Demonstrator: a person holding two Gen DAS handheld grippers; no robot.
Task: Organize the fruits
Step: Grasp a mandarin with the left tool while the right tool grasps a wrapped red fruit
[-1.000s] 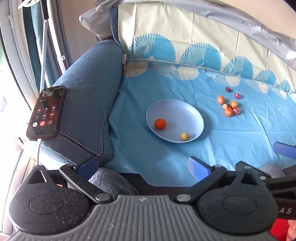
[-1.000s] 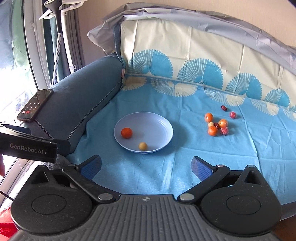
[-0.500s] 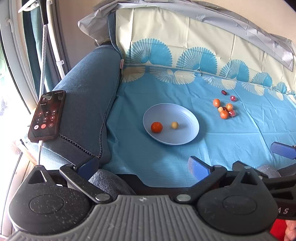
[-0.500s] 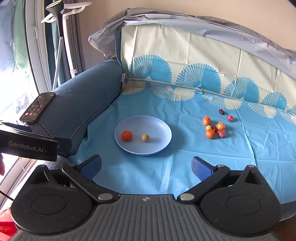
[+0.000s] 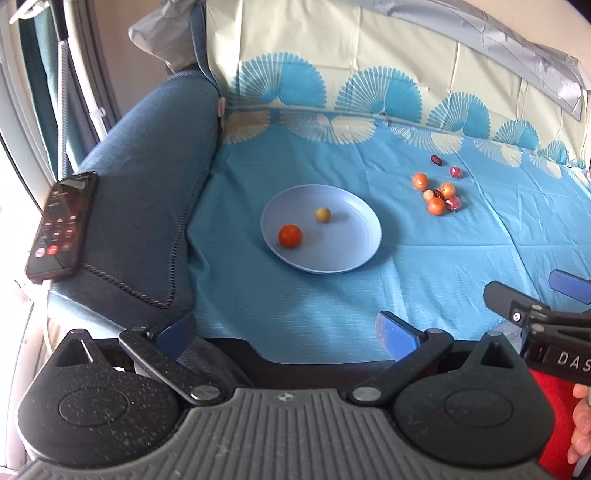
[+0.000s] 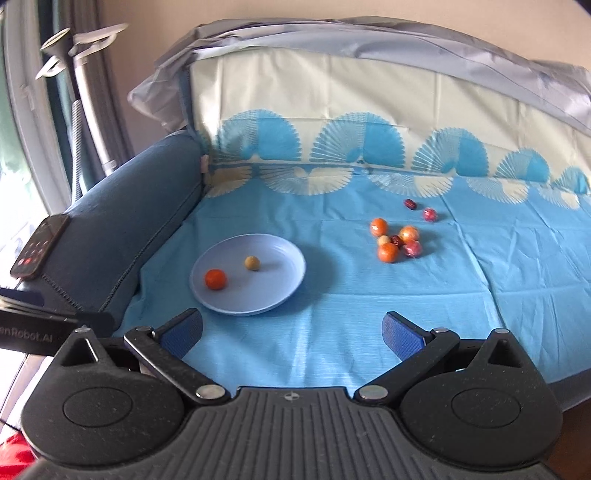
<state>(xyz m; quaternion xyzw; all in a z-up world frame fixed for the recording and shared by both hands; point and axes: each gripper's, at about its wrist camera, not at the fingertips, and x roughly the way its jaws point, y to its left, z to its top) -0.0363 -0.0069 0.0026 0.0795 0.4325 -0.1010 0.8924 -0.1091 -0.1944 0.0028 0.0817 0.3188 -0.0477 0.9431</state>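
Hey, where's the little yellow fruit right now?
The small yellow fruit lies in the blue plate on the sofa's left side, just up and right of the orange fruit, not touching it. The loose fruit cluster sits farther right.

A blue sofa draped with a fan-print sheet stands against a beige wall. Daylight enters the window at left; a phone lies on the armrest.

Left gripper fingers wide apart; right gripper likewise
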